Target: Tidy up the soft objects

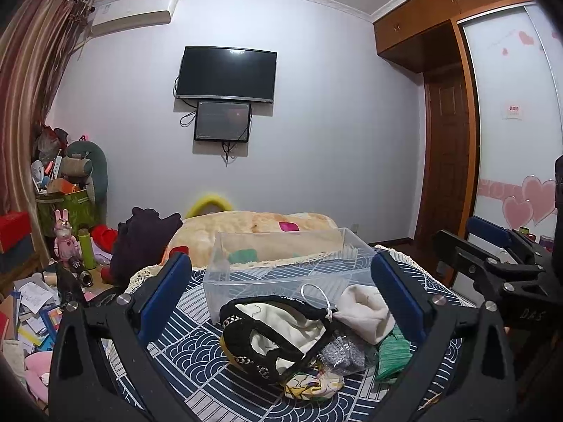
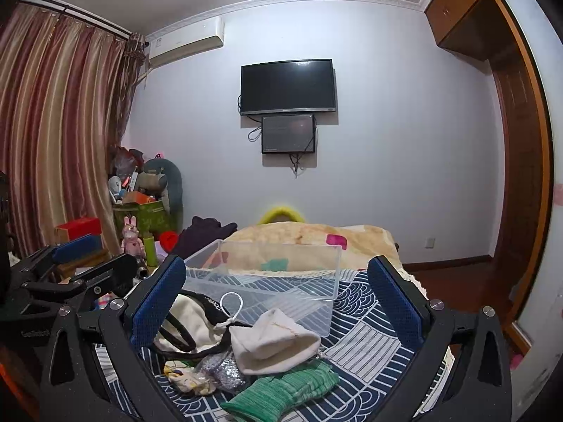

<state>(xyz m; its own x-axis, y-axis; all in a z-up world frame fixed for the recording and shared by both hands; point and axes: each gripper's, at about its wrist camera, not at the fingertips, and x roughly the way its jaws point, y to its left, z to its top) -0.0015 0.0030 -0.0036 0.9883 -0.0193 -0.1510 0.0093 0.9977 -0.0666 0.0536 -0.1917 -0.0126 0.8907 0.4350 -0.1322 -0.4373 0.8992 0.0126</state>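
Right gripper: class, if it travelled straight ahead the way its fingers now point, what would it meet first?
Probably the clear plastic bin, which stands directly ahead of the open right gripper. The cream pouch lies below that line, so a slight downward tilt would touch it first; depth is hard to judge.

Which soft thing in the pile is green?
The knitted green cloth, lying at the near edge of the pile, just below the cream pouch. The others are cream, black, silver or yellow patterned.
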